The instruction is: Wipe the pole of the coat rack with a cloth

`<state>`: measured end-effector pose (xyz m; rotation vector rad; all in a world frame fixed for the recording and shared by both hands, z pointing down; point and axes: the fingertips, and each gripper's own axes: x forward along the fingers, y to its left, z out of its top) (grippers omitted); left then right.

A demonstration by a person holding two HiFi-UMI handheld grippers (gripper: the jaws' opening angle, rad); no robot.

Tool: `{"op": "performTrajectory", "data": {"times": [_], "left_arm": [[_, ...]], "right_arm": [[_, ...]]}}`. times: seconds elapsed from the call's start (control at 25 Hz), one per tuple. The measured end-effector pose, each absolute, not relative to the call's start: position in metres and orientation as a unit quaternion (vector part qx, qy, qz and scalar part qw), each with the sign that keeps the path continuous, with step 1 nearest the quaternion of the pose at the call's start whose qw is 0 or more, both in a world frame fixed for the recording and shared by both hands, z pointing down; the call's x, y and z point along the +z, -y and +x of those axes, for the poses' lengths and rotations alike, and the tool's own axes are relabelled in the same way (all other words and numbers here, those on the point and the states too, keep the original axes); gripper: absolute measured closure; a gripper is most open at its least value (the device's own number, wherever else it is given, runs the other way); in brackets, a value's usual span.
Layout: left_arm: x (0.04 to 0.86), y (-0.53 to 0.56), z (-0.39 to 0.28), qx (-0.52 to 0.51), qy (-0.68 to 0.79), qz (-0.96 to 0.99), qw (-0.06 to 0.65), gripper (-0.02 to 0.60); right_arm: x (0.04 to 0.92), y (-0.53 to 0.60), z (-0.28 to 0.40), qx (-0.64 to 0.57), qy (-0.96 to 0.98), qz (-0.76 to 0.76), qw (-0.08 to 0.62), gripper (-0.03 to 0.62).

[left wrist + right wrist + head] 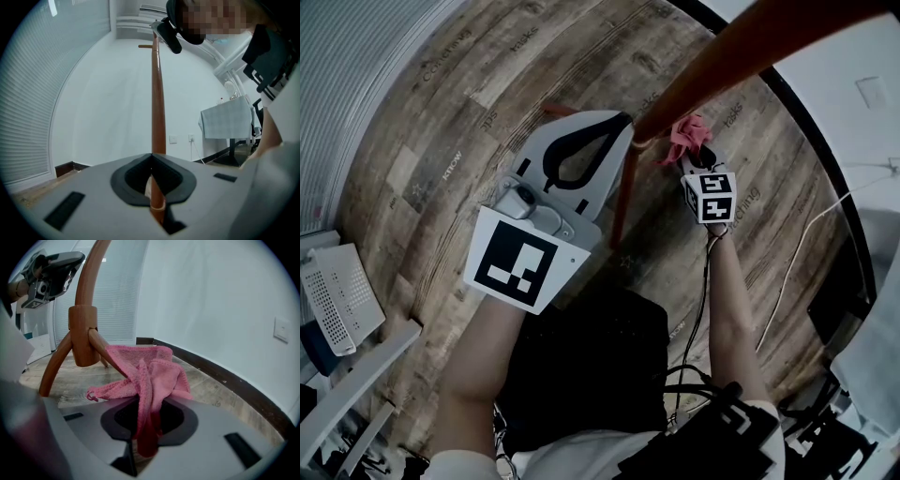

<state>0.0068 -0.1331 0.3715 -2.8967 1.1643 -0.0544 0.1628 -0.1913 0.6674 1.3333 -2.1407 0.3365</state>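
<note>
Coat rack: the reddish-brown wooden pole [158, 108] stands clamped in the closed left claw [152, 190]. The pink terry cloth [150, 373], pinched in the closed right claw [145, 427], lies just ahead against a leg below the collar. The pole's length appears not yet wiped.

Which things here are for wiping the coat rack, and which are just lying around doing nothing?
For the job:
- coat rack pole, held in the left gripper
- pink cloth, pinched in the right gripper

Just lying about:
- white perforated basket
- white cable
- covered table
</note>
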Motion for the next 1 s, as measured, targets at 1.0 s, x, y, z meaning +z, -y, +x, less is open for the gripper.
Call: {"op": "performTrajectory", "data": {"times": [1.0], "left_arm": [[0.372,0.131,0.017,-0.027,-0.360,-0.933,0.017,0.568]], "right_arm": [[0.684,0.202,0.190,0.138,0.766,0.525,0.344,0.500]]}}
